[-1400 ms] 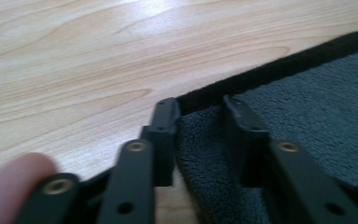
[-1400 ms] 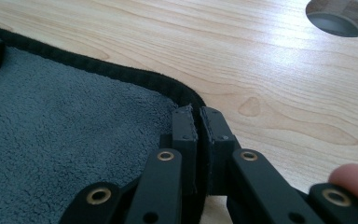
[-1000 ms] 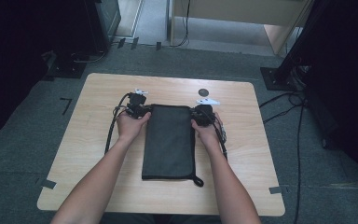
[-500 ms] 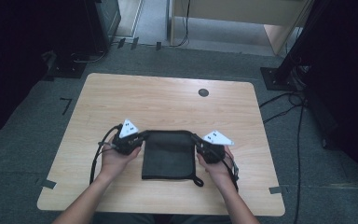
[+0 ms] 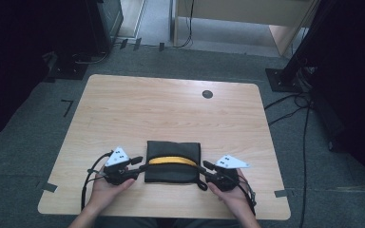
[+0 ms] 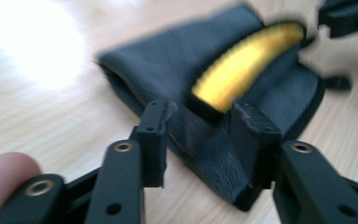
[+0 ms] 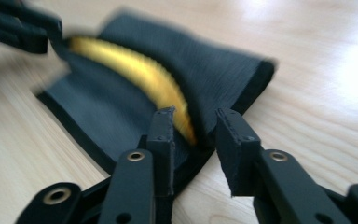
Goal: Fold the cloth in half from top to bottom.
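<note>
The folded black pouch (image 5: pixel 173 161) could spring back open, since both jaws have just been parting and nothing presses its fold down. It lies near the table's (image 5: pixel 171 114) near edge, yellow lining showing along the fold, between the left gripper (image 5: pixel 140 164) and right gripper (image 5: pixel 208 170), both now open.
</note>
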The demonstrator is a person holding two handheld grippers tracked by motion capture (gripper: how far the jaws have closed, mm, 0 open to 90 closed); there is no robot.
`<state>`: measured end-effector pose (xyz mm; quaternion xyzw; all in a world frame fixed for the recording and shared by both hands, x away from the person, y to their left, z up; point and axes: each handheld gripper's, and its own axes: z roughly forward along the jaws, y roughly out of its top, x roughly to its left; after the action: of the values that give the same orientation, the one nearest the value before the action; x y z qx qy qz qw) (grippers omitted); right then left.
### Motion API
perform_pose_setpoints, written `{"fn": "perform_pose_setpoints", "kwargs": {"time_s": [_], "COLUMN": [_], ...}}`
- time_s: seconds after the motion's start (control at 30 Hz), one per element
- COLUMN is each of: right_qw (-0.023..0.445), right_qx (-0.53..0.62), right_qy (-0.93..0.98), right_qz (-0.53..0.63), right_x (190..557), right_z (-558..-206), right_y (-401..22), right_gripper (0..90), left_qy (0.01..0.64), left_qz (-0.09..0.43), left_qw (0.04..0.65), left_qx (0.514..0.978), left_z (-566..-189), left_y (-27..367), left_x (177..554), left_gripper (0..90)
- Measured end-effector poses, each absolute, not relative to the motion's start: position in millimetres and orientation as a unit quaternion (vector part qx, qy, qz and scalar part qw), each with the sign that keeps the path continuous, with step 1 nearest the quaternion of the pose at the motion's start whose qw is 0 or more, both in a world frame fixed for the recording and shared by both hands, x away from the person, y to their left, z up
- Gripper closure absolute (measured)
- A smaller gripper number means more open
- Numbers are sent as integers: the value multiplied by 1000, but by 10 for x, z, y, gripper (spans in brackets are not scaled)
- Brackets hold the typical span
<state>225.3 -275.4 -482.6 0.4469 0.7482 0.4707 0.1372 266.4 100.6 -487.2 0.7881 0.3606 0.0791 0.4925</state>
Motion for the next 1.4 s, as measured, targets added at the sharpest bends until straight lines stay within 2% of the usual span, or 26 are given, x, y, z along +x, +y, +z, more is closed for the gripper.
{"fn": "perform_pose_setpoints", "kwargs": {"time_s": [0.03, 0.13, 0.23, 0.33, 0.47, 0.6, 0.7, 0.8, 0.93, 1.03, 1.17, 1.23, 1.3, 1.4], "right_qw": [136, 172, 178, 161, 160, 157, 160, 170, 183, 183, 177, 185, 212, 208], "right_qx": [457, 471, 483, 476, 467, 475, 493, 497, 491, 496, 511, 514, 495, 489], "right_qy": [733, 720, 721, 738, 766, 766, 758, 744, 739, 739, 749, 760, 766, 773], "right_qz": [484, 479, 463, 451, 413, 404, 396, 413, 422, 418, 382, 353, 352, 348], "right_x": [2258, 2334, 2437, 2485, 2386, 2290, 2304, 2305, 2350, 2435, 2560, 2588, 2578, 2653], "right_z": [-4776, -4707, -4802, -4945, -5061, -5186, -5117, -4962, -4776, -4772, -4983, -5122, -5172, -5169], "right_y": [-2794, -2773, -2652, -2525, -2467, -2525, -2517, -2445, -2197, -1942, -1661, -1582, -1552, -1550], "right_gripper": [683, 705, 704, 691, 606, 541, 424, 368, 302, 244, 228, 208, 198, 192], "left_qy": [365, 372, 376, 359, 341, 338, 348, 372, 400, 426, 454, 466, 468, 481], "left_qz": [81, 72, 86, 85, 116, 132, 145, 133, 135, 140, 163, 162, 182, 193], "left_qw": [499, 504, 458, 425, 391, 391, 387, 398, 401, 399, 372, 369, 357, 346], "left_qx": [782, 776, 801, 826, 847, 846, 841, 828, 813, 800, 793, 787, 787, 782], "left_z": [-4839, -4793, -4858, -4965, -5076, -5116, -5078, -5037, -5021, -5026, -5079, -5092, -5085, -5091], "left_y": [1021, 948, 757, 633, 620, 639, 653, 746, 951, 1155, 1430, 1558, 1645, 1767], "left_x": [2688, 2751, 2738, 2663, 2535, 2484, 2469, 2473, 2481, 2491, 2472, 2446, 2408, 2384], "left_gripper": [573, 556, 561, 564, 553, 528, 418, 278, 187, 182, 183, 183, 183, 184]}}
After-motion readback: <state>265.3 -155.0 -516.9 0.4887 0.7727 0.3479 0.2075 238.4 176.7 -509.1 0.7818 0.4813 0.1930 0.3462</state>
